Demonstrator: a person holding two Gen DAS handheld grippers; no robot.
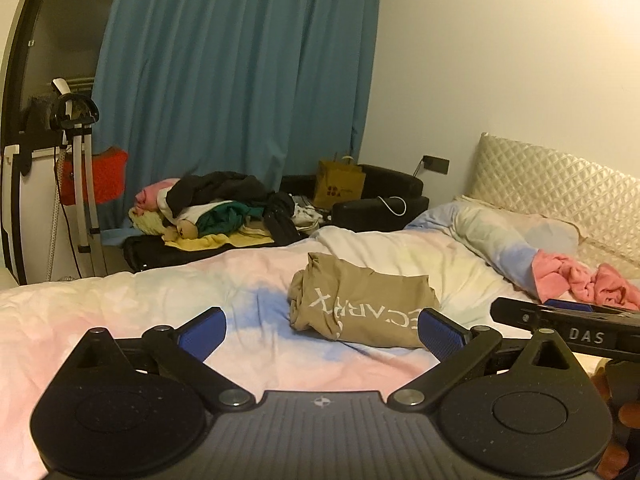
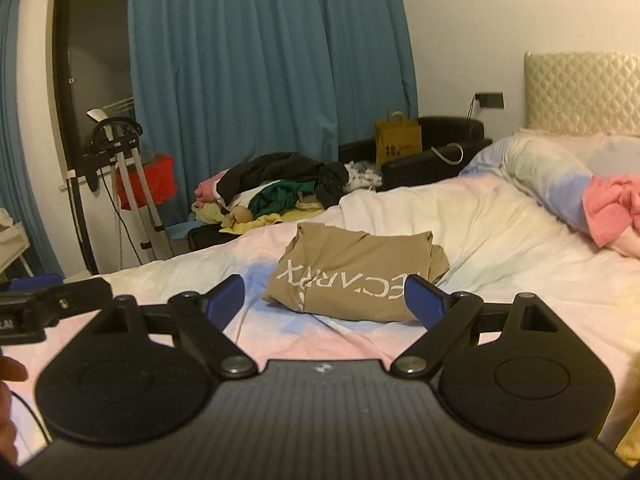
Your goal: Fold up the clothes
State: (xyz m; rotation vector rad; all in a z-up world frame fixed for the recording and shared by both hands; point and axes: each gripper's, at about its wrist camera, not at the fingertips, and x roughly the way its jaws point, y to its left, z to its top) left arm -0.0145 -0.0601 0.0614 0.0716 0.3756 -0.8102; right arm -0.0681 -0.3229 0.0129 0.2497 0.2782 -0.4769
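Two tongs, left (image 1: 322, 334) and right (image 2: 324, 300), both spread and empty; the folded tan shirt (image 2: 356, 276) lies just ahead on the bed (image 2: 500, 240), long axis crosswise, about equally near.

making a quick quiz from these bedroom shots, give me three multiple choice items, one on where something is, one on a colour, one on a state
1. Where does the folded tan garment with white lettering lie?
A. on the pastel bed cover
B. on the dark sofa
C. on the floor

2. What colour is the long curtain behind the clothes pile?
A. red
B. blue
C. white

3. How do the left gripper and right gripper stand?
A. both shut on cloth
B. one open, one shut
C. both open, holding nothing

Answers: 1 A, the garment rests on the pastel bed cover in both views. 2 B, the curtain is plainly blue. 3 C, each wrist view shows its blue pads spread apart with nothing between them.
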